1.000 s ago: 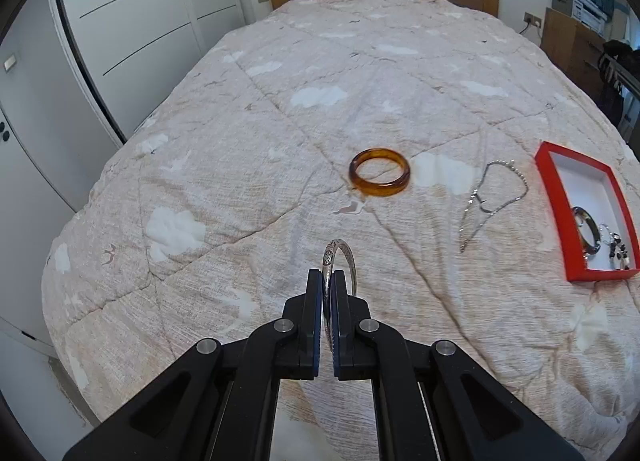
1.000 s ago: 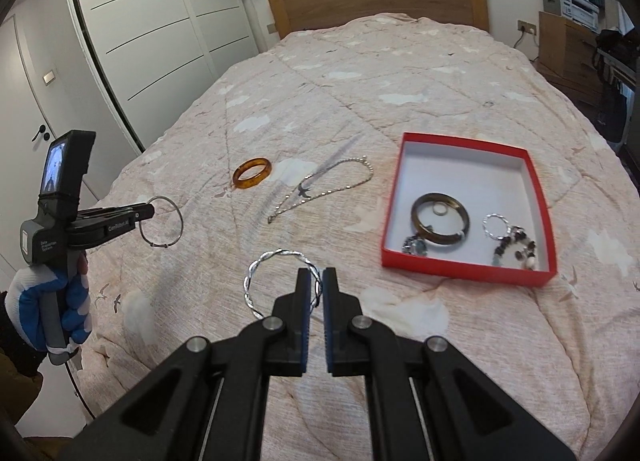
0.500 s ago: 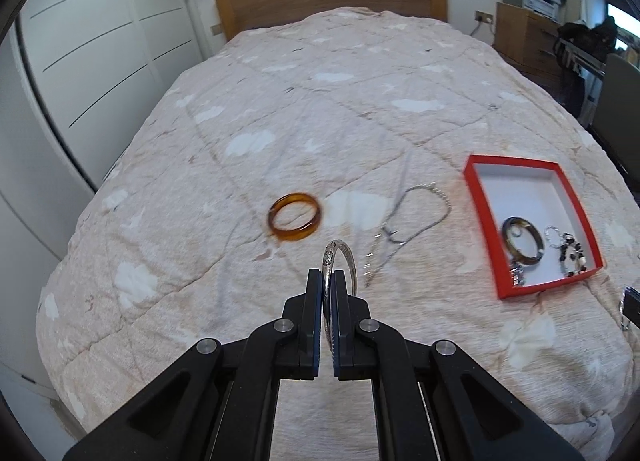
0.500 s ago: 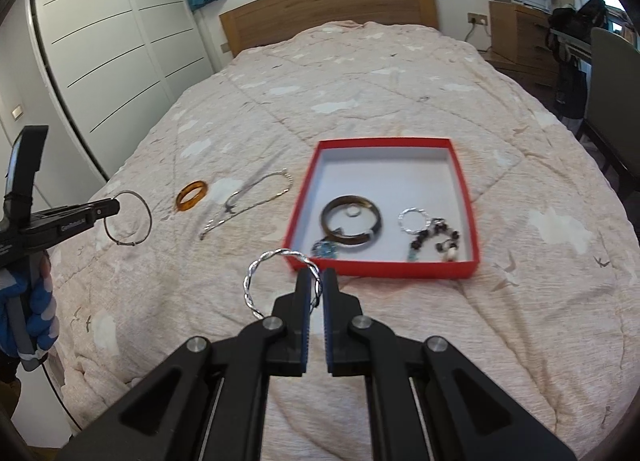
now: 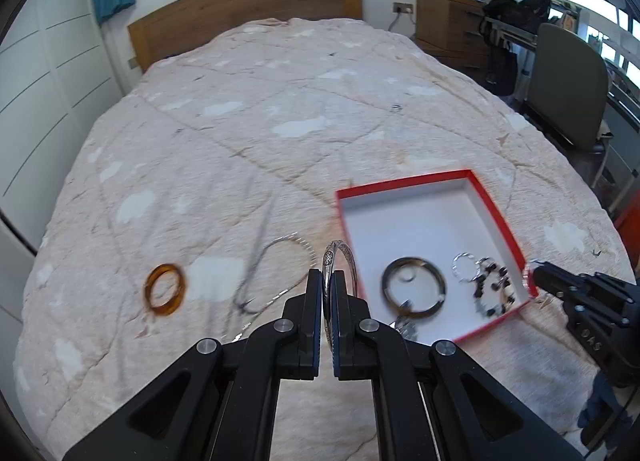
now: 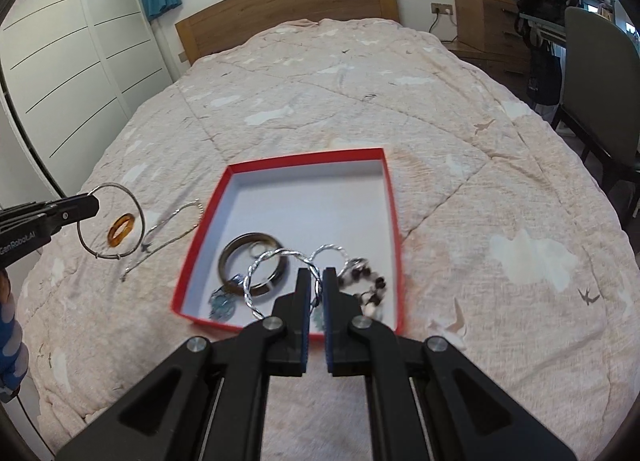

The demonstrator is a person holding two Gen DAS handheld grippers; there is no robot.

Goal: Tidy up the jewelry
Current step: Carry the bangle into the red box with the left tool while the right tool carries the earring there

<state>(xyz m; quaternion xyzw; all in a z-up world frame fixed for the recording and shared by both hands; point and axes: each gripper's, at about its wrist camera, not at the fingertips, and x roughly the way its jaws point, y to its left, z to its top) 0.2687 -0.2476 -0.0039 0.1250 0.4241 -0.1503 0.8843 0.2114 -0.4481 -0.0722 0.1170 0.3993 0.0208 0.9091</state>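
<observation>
A red box (image 6: pixel 390 197) with a white inside lies on the bed; it also shows in the left wrist view (image 5: pixel 496 209). It holds a dark bangle (image 6: pixel 236 251), a beaded bracelet (image 6: pixel 370 285) and small pieces. My right gripper (image 6: pixel 316 279) is shut on a twisted silver bangle (image 6: pixel 266 259), held above the box's near edge. My left gripper (image 5: pixel 329 281) is shut on a thin silver bangle (image 5: pixel 340 251), left of the box; it shows in the right wrist view (image 6: pixel 134 201). An amber bangle (image 5: pixel 164 295) and a silver chain (image 5: pixel 260 261) lie on the quilt.
The pink quilt (image 5: pixel 280 109) covers the whole bed up to a wooden headboard (image 5: pixel 248 1). White wardrobe doors (image 6: pixel 68 73) stand to the left. A chair (image 5: pixel 568 89) and a wooden dresser (image 5: pixel 448 21) stand to the right of the bed.
Both grippers have swung to the right toward the red box, each still holding its bangle. The right gripper's twisted bangle now hangs over the box's near edge.
</observation>
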